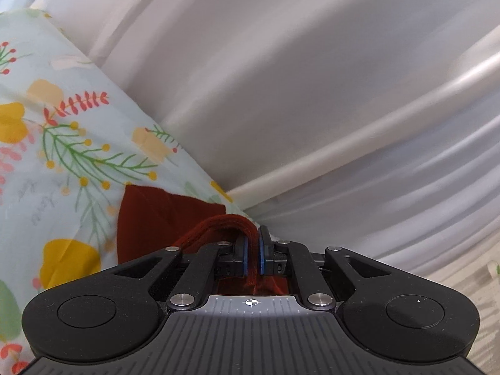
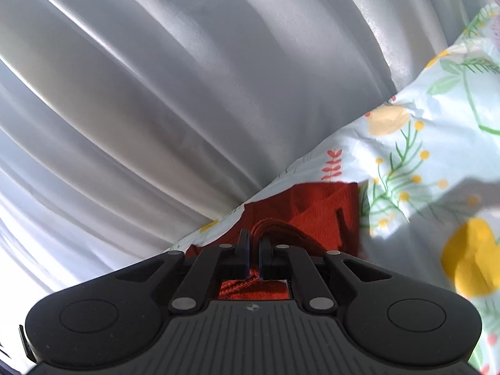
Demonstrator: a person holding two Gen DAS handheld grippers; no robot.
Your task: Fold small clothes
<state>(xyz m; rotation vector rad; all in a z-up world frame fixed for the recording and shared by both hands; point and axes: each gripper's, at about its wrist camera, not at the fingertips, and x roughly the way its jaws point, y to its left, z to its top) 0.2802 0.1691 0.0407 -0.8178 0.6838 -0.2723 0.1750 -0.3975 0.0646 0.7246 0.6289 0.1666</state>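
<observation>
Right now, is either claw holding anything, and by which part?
Both hold the red garment: the left claw and the right claw each pinch its thick hem.

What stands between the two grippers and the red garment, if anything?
Nothing visible does. The left gripper is shut on the red garment, and the right gripper pinches its edge too. It lies on the floral cloth.

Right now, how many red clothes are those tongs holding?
1, as far as I can see: one red garment on the floral sheet, its edge pinched by the left tongs and the right tongs. More could be hidden beneath.
</observation>
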